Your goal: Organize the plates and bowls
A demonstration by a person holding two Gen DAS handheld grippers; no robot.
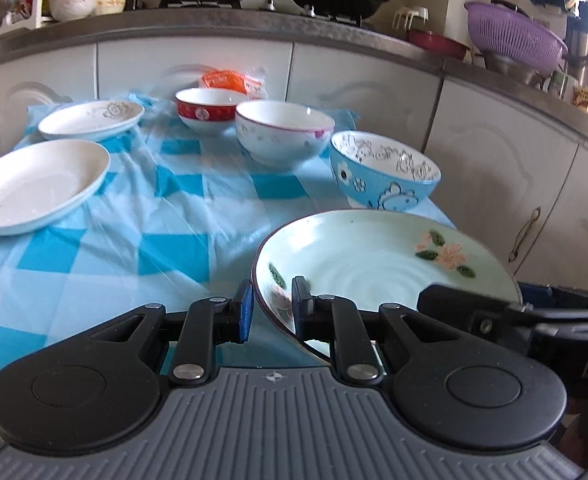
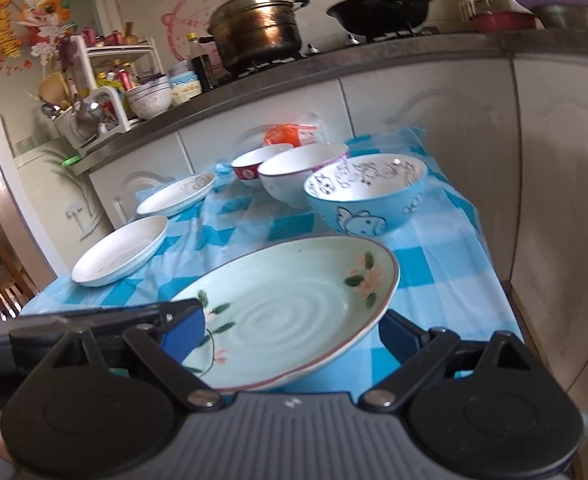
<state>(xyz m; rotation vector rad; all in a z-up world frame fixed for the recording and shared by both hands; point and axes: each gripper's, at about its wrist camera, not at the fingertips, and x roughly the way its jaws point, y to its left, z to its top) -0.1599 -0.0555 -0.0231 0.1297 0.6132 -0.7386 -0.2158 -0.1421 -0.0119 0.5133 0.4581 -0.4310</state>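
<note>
In the left wrist view, the left gripper [image 1: 272, 307] was seen narrowed around the near rim of the green floral plate [image 1: 382, 260], one blue pad outside the rim and the other inside; whether the pads were pressing the rim could not be told. The plate lay on the checked tablecloth [image 1: 166, 240], just in front of the blue cartoon bowl [image 1: 386, 178]. Beyond that bowl stood the white bowl [image 1: 284, 132] and the red bowl [image 1: 208, 108], and well to the plate's left were the plain white plate [image 1: 38, 186] and the patterned white plate [image 1: 92, 119]. All bowls and plates appeared empty. In the right wrist view, the right gripper [image 2: 292, 334] was spread wide, its fingers on either side of the floral plate's near edge, nothing held. For the step to be done well, the rim would best be gripped firmly and the plate kept level, so that the blue bowl is not knocked.
</note>
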